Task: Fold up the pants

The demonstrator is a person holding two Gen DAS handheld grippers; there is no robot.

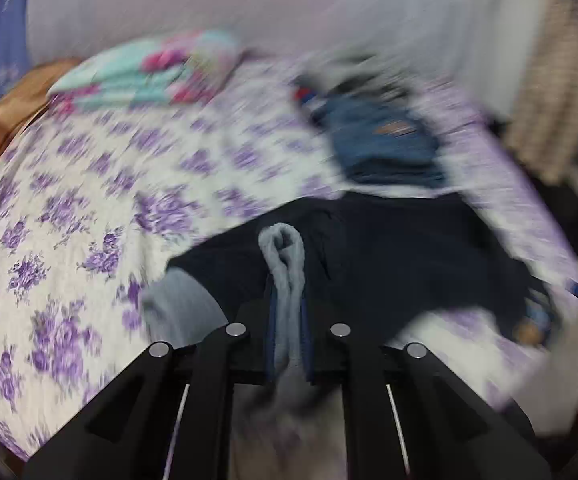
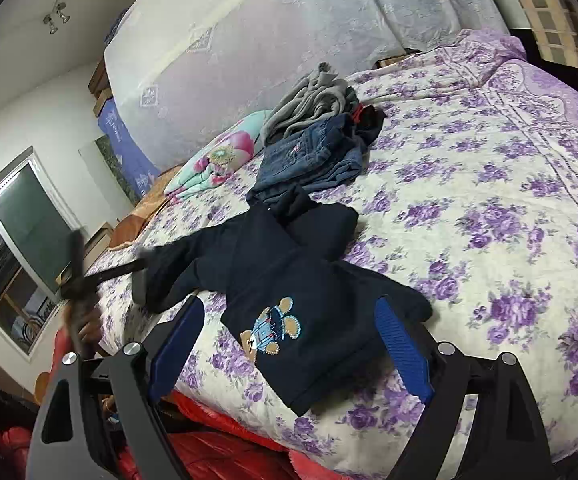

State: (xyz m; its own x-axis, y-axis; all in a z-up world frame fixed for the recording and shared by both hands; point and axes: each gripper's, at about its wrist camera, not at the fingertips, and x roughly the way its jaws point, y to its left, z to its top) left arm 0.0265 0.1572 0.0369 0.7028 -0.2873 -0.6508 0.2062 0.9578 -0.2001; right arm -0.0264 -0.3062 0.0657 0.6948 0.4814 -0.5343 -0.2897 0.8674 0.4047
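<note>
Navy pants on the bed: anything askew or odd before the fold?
Yes. The navy pants lie skewed, legs splayed apart, the leg toward the denim pile bunched up. The left gripper is shut on a grey-lined cuff turned inside out.

Left wrist view: close, blurred, angled down along its fingers. Right wrist view: sharper, from the bed edge. Shared: dark navy fleece pants (image 1: 369, 248) (image 2: 273, 272), purple-flowered white bedspread (image 1: 69, 208) (image 2: 469, 208).

Left claw (image 1: 287, 312) clamps grey lining (image 1: 285, 264) of dark pants (image 1: 389, 264); jeans (image 1: 385, 148) lie beyond, floral bedspread (image 1: 89, 208) left of claw
</note>
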